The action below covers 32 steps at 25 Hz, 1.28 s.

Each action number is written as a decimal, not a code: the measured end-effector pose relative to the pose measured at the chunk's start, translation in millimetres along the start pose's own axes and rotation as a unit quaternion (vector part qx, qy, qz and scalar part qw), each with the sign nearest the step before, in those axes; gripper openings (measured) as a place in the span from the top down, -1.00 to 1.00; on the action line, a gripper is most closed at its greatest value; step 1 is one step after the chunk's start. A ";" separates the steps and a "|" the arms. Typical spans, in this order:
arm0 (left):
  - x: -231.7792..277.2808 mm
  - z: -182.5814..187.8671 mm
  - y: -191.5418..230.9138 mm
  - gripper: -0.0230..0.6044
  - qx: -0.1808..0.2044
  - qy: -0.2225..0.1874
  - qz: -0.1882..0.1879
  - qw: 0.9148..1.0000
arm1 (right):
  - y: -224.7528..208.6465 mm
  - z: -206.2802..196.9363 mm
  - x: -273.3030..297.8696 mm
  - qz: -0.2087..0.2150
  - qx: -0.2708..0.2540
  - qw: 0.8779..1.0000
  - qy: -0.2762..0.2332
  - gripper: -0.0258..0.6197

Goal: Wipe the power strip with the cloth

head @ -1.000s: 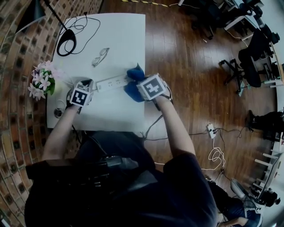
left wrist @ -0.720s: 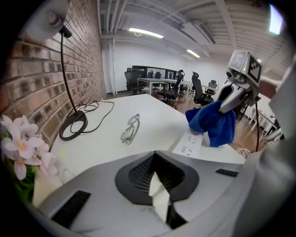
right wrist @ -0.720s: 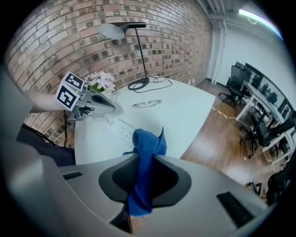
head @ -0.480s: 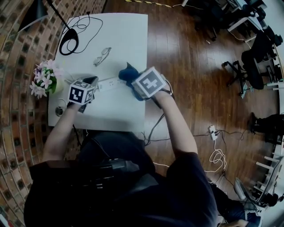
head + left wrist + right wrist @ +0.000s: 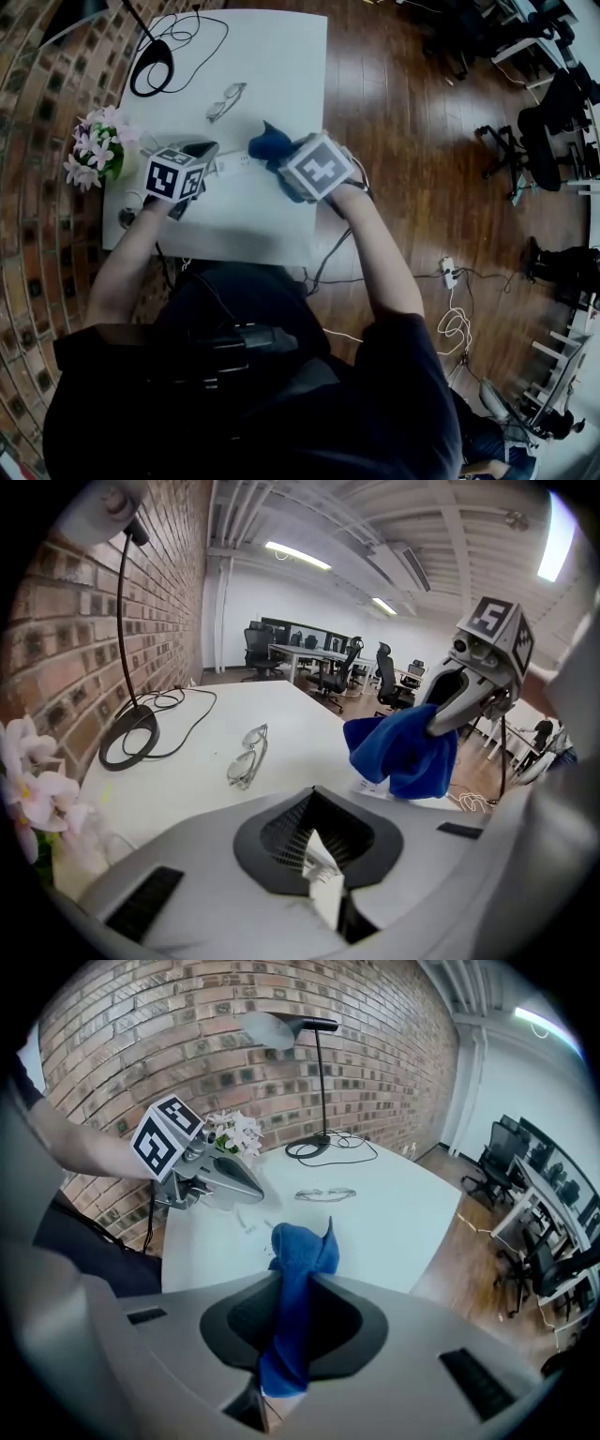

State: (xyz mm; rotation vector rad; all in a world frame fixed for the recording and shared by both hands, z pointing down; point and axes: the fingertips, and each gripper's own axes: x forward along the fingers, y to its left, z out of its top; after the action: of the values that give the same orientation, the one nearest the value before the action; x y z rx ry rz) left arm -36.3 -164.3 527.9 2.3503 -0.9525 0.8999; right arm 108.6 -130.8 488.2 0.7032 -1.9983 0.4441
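The power strip [image 5: 234, 165] shows as a white sliver over the bench [image 5: 272, 66], between the two tools. The right tool [image 5: 289, 161] is clamped on the blue cloth [image 5: 267, 142] (only a bunched fold). The left tool [image 5: 204, 152] has its jaws together beside the strip, so a firm wipe could shove the strip aside or tug the cloth loose.
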 end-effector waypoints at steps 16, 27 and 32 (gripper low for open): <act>9.0 7.8 6.3 0.93 0.066 -0.011 -0.058 0.996 | 35.6 41.7 5.3 -0.011 0.016 1.000 0.018 0.73; 11.6 9.3 -8.3 0.90 0.109 -0.018 -0.131 0.985 | 46.8 20.7 -9.2 -0.050 0.067 0.996 0.017 0.73; 22.1 -12.0 -18.2 0.54 0.188 0.038 -0.168 0.967 | 51.0 -7.0 -22.7 -0.058 0.107 0.992 0.012 0.73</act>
State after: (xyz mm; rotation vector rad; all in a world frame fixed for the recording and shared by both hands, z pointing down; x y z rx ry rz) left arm -15.6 -154.7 548.9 2.6551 -0.3538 1.0931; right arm 89.6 -80.9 470.6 0.9389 -1.8932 0.6004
